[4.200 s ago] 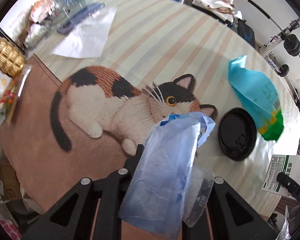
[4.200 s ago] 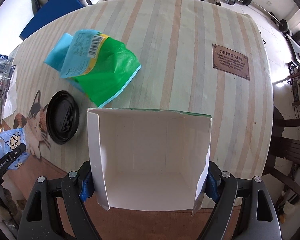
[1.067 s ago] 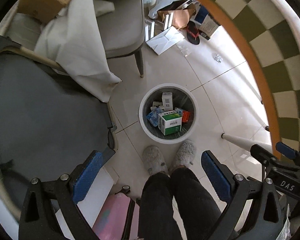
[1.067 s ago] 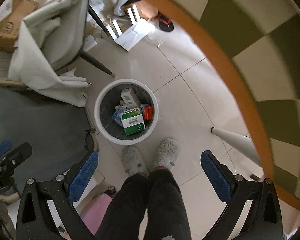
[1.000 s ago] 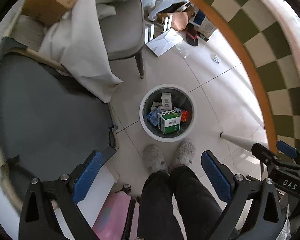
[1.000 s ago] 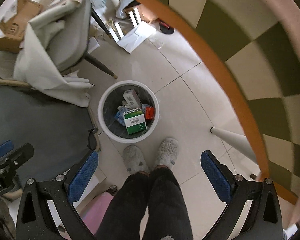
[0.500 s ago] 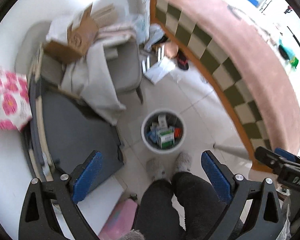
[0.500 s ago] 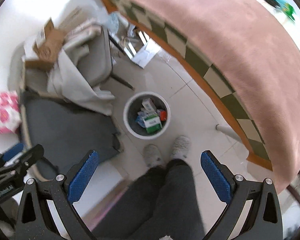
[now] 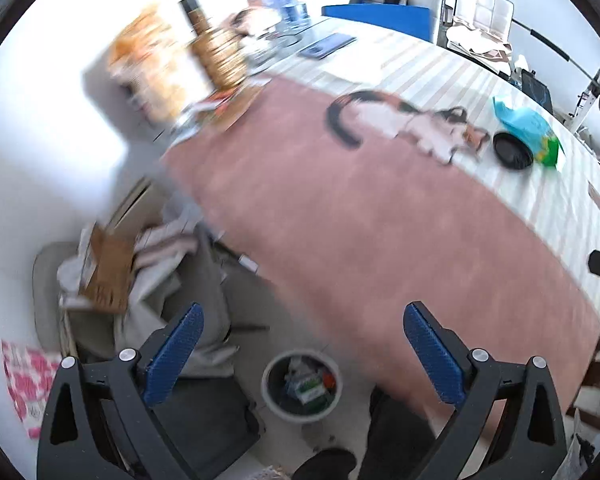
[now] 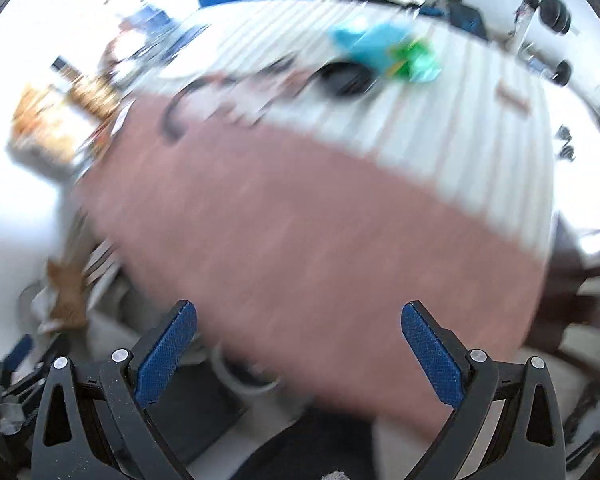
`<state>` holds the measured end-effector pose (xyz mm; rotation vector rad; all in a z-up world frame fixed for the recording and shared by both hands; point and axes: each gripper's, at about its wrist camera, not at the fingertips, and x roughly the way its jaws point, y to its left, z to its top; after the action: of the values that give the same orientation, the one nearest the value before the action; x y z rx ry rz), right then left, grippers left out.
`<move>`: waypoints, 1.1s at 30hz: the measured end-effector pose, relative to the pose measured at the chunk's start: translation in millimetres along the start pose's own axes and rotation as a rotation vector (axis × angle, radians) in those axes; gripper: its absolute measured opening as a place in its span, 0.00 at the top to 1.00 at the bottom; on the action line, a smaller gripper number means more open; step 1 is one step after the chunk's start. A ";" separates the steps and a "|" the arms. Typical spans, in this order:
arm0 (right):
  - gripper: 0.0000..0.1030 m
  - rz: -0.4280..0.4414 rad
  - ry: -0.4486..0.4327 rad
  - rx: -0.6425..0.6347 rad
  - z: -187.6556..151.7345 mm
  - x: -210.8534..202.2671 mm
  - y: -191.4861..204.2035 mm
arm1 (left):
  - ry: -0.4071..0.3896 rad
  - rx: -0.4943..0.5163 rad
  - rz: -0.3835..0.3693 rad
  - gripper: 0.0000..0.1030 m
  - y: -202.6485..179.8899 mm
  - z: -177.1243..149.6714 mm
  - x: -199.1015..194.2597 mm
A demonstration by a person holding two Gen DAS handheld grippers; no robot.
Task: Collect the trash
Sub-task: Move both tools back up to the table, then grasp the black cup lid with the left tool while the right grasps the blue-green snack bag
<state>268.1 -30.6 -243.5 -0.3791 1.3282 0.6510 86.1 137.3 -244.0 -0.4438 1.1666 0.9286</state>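
Observation:
Both views are motion-blurred. My left gripper [image 9: 300, 332] is open and empty, above the table's near edge. Below it a white trash bin [image 9: 302, 385] on the floor holds boxes and wrappers. On the table lie a black round lid [image 9: 513, 150] and a blue-green plastic bag [image 9: 530, 130] at the far right. My right gripper [image 10: 298, 330] is open and empty too. In its view the black lid [image 10: 346, 77] and the blue-green bag [image 10: 392, 54] lie far ahead, and the bin's rim [image 10: 240, 380] shows below.
The table [image 9: 380, 220] has a pink and striped cloth with a cat picture [image 9: 408, 124]. Snack packs and bottles [image 9: 204, 56] crowd its far left end. A chair with cloth and cardboard [image 9: 112, 276] stands at the left. The person's legs [image 9: 392, 432] are beside the bin.
Both grippers have swung up from looking down at the bin to looking across the table top. Both stay open and empty.

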 end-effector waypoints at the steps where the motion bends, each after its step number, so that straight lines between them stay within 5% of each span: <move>1: 0.00 -0.036 0.004 -0.010 25.1 5.1 -13.1 | 0.009 0.002 0.002 0.01 -16.2 18.6 8.9; 5: 0.00 -0.151 0.017 -0.083 139.2 38.6 -64.7 | 0.061 0.023 0.020 0.01 -87.3 94.4 61.4; 10: 0.00 -0.230 0.093 -0.203 251.7 108.3 -90.2 | 0.132 0.040 0.037 0.01 -147.5 152.3 113.6; 16: 0.00 -0.184 0.222 -0.348 314.2 183.5 -86.6 | 0.225 0.023 0.001 0.01 -186.6 190.8 154.8; 20: 0.00 -0.105 0.286 -0.337 332.0 221.3 -84.4 | 0.251 0.036 -0.058 0.01 -203.7 199.3 160.5; 24: 0.13 -0.077 0.262 -0.191 332.3 223.5 -109.9 | 0.262 0.083 -0.159 0.01 -232.3 204.4 157.8; 33: 0.20 -0.125 0.196 0.265 275.3 183.9 -242.7 | 0.367 0.257 -0.293 0.01 -322.6 190.1 171.8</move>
<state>651.8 -10.6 -387.9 -0.3124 1.5426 0.3327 473.6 158.1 -382.3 -0.5727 1.4852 0.4441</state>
